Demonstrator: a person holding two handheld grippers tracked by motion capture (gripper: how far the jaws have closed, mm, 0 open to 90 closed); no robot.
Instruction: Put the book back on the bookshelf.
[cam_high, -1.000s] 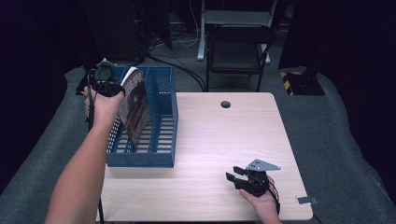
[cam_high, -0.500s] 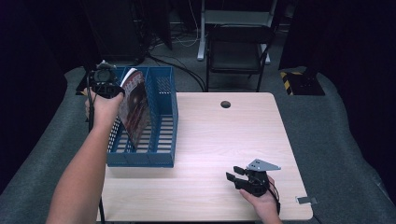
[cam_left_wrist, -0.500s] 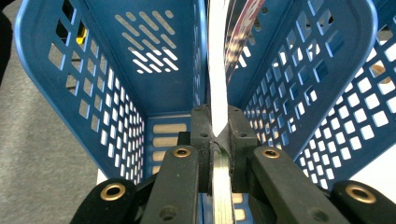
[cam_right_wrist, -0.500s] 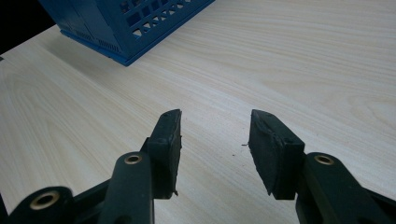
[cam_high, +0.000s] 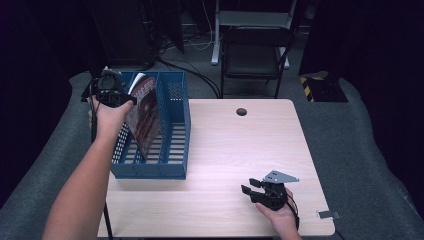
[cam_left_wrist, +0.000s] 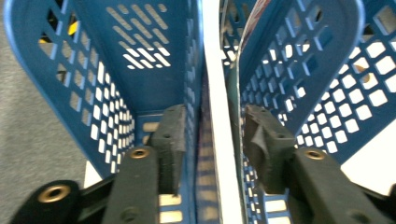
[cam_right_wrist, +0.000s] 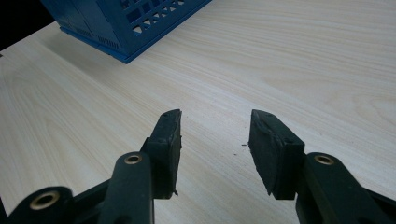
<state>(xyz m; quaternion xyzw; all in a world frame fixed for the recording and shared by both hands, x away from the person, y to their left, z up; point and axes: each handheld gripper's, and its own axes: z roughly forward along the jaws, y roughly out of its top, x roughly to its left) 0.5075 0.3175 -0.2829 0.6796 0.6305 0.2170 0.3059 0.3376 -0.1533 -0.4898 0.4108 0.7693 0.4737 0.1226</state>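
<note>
We're in a dark room, black all around, with a grey padded floor (cam_high: 360, 150) spreading under everything. At twelve o'clock beyond the table stands a black chair (cam_high: 255, 50), cables trailing on the ground to its left, and a yellow-and-black striped block (cam_high: 320, 82) sits at about one o'clock.

Centre stage is the table (cam_high: 240, 150), pale wood grain, bare across most of its top, with a small dark round hole (cam_high: 242, 111) near its twelve o'clock edge. A small grey tab (cam_high: 327, 214) lies at the five o'clock corner.

Over at nine o'clock sits the blue file rack (cam_high: 172, 130), perforated plastic walls, divided into slots, its left side at the table's edge. A magazine (cam_high: 145, 120) stands tilted in it, red cover facing out, top leaning toward ten o'clock.

The left gripper (cam_left_wrist: 212, 135) is up at the rack's far end, ten o'clock, and in its own view the jaws straddle the magazine's white edge together with a blue rack divider; whether they actually clamp it, I cannot tell. The left hand (cam_high: 107, 117) reaches in on a long bare forearm.

Down at five o'clock, the right hand (cam_high: 280, 215) rests low with the right gripper (cam_right_wrist: 215, 140), jaws spread wide, nothing between them, just bare wood below, the rack's corner at eleven o'clock in that view.
</note>
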